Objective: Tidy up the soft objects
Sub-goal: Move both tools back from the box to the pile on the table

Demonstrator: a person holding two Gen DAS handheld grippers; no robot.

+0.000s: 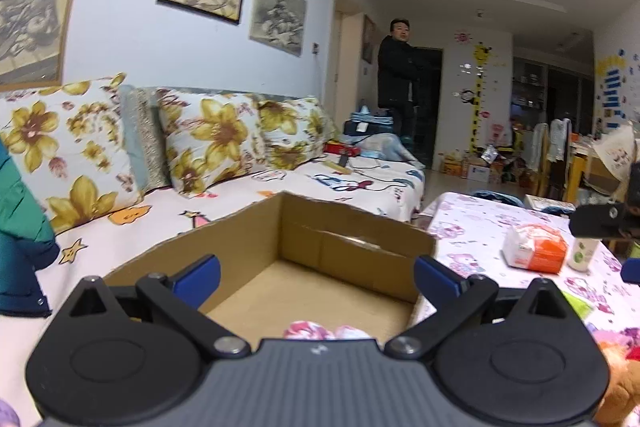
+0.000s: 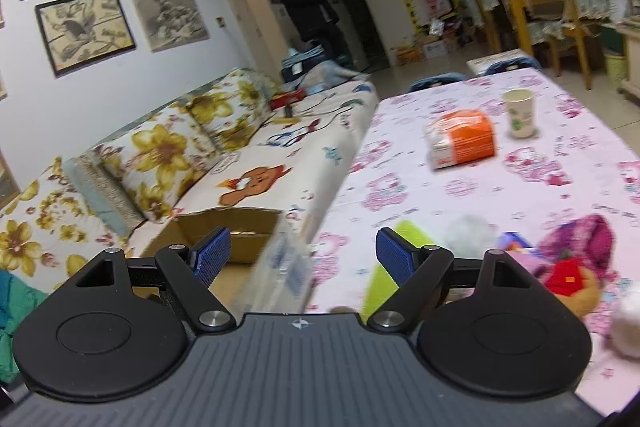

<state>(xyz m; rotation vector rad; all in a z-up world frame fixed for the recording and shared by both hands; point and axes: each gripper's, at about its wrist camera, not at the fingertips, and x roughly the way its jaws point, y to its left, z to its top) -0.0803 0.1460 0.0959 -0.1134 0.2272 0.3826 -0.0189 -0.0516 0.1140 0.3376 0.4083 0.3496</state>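
My left gripper [image 1: 316, 277] is open and empty, hovering over an open cardboard box [image 1: 352, 243] that rests on the sofa beside the table. A pink and white soft item [image 1: 316, 331] lies in the box, partly hidden by the gripper body. My right gripper [image 2: 304, 255] is open and empty above the table's near left edge. Soft toys lie on the table: a purple and red plush [image 2: 572, 251], a grey fluffy ball [image 2: 468, 231], a white soft ball [image 2: 628, 323] and a lime green item [image 2: 404, 231]. The box also shows in the right wrist view [image 2: 224, 223].
A table with a pink printed cloth [image 2: 520, 179] carries an orange tissue pack [image 2: 460, 139] and a paper cup [image 2: 520, 113]. The sofa [image 1: 120, 239] has floral pillows [image 1: 208, 135]. A person in black [image 1: 400, 75] stands at the far doorway. Chairs [image 2: 568, 7] stand beyond the table.
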